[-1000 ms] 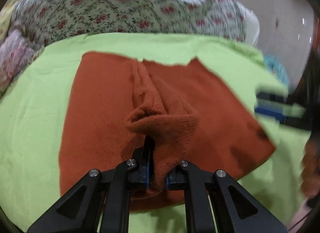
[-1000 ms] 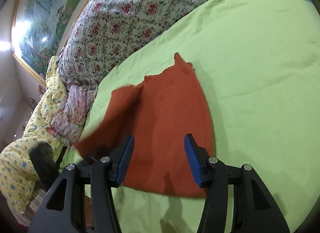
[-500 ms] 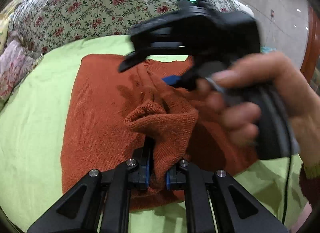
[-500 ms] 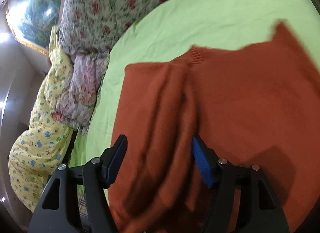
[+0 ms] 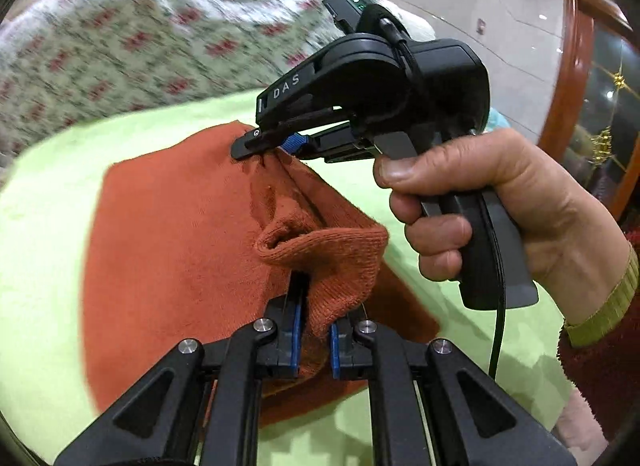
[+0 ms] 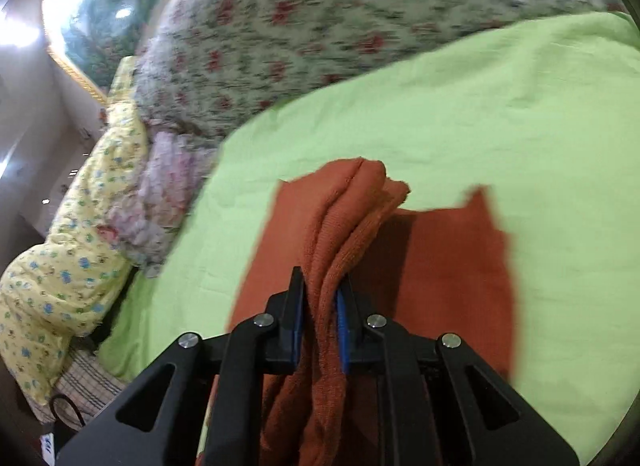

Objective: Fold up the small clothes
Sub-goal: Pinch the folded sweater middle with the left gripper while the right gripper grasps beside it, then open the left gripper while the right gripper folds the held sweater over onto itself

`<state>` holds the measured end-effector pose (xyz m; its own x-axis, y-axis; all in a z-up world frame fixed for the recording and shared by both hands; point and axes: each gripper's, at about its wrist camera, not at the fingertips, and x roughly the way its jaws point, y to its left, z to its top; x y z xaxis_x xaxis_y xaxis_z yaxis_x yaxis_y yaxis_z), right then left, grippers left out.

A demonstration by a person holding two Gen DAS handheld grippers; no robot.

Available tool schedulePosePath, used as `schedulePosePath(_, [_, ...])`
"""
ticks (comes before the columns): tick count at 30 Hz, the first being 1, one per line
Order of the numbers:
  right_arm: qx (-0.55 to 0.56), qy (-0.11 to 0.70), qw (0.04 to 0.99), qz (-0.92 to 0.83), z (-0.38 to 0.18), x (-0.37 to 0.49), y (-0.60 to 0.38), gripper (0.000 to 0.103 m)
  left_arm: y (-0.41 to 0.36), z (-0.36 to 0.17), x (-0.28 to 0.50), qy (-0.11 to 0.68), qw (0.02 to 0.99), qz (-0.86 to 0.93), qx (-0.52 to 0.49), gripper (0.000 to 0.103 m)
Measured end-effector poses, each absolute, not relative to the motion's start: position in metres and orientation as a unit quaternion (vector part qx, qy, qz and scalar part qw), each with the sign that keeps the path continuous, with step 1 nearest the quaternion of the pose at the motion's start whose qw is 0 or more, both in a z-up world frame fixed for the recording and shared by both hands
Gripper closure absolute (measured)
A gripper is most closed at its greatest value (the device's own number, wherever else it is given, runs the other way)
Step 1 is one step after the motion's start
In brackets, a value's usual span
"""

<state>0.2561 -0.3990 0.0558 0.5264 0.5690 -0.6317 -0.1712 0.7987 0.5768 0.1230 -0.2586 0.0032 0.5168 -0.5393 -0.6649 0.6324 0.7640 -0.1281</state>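
Left wrist: right hand (image 5: 492,209) around gripper handle

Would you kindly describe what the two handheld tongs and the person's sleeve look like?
Both tongs, left and right, are matte black with silver screws and blue pads. The right one has a pistol handle, white "DAS" lettering, green lights and a black cable. The sleeve is dark red with a yellow-green cuff.

Left wrist view: low over the near edge of the sweater (image 5: 172,234), close, angled down along the left gripper (image 5: 314,340) toward the quilt (image 5: 132,41), wall beyond; right gripper (image 5: 280,145) and hand (image 5: 480,205) seen from the side. Right wrist view: at the far edge, close, angled down along the right gripper (image 6: 320,330), facing pillows (image 6: 72,266). Shared by both: sweater (image 6: 448,266), green sheet (image 6: 480,113), quilt (image 6: 320,13).
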Motion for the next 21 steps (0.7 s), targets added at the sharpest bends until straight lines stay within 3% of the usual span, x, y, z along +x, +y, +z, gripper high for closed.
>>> schedulePosePath(9, [0.241, 0.449, 0.839, 0.189, 0.018, 0.246, -0.449, 0.088, -0.292, -0.026, 0.12, 0.38, 0.85, -0.353, 0.088, 0.093])
schedulePosePath(12, [0.236, 0.459, 0.838, 0.175, 0.01, 0.247, -0.449, 0.086, -0.289, -0.028, 0.12, 0.389, 0.845, -0.357, 0.085, 0.086])
schedulePosePath(15, [0.233, 0.459, 0.842, 0.158, 0.008, 0.24, -0.451, 0.073, -0.276, -0.026, 0.116, 0.398, 0.839, -0.362, 0.084, 0.075])
schedulePosePath(19, [0.244, 0.43, 0.859, 0.136, 0.027, 0.213, -0.46, 0.07, -0.238, -0.012, 0.091, 0.381, 0.85, -0.352, 0.093, 0.068])
schedulePosePath(20, [0.244, 0.421, 0.863, 0.133, 0.033, 0.205, -0.462, 0.07, -0.226, -0.009, 0.085, 0.374, 0.856, -0.342, 0.098, 0.064])
schedulePosePath(21, [0.244, 0.413, 0.868, 0.132, 0.039, 0.197, -0.462, 0.07, -0.212, -0.008, 0.08, 0.369, 0.864, -0.328, 0.1, 0.054])
